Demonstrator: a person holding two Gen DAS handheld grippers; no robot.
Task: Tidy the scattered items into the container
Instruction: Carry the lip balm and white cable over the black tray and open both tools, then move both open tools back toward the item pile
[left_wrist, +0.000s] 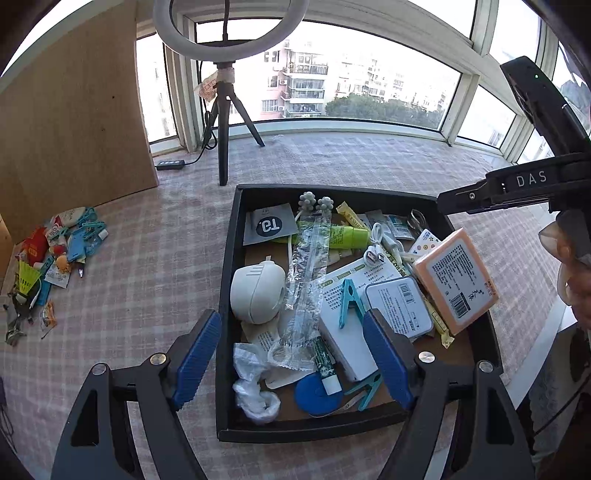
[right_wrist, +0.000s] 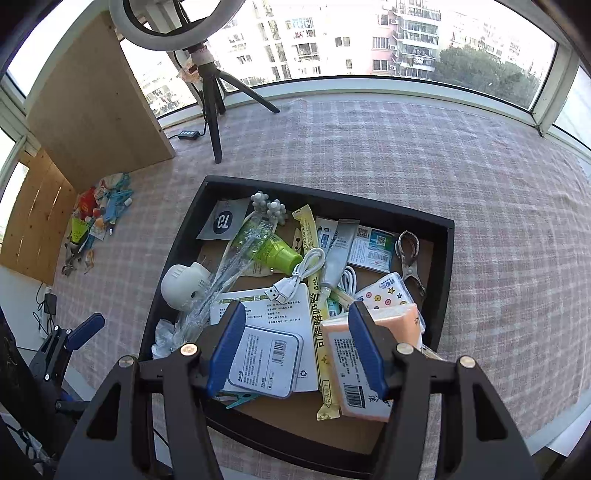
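Note:
A black tray (left_wrist: 226, 288) (right_wrist: 445, 280) on the checked cloth holds several items: a white round device (left_wrist: 256, 295) (right_wrist: 181, 286), a green tube (left_wrist: 347, 236) (right_wrist: 273, 251), a white tin (left_wrist: 400, 308) (right_wrist: 264, 363) and an orange tissue pack (left_wrist: 456, 280) (right_wrist: 360, 373). My left gripper (left_wrist: 295, 362) is open and empty over the tray's near left part. My right gripper (right_wrist: 297, 347) is open and empty above the tin and the orange pack; its body shows in the left wrist view (left_wrist: 517, 184). A pile of scattered items (left_wrist: 55, 254) (right_wrist: 98, 218) lies on the cloth at far left.
A ring light on a tripod (left_wrist: 223, 122) (right_wrist: 210, 96) stands behind the tray. A wooden board (left_wrist: 70, 122) (right_wrist: 96, 99) leans at the left by the pile. A black power strip (left_wrist: 170, 164) lies by the window. The table edge runs along the right (right_wrist: 554, 417).

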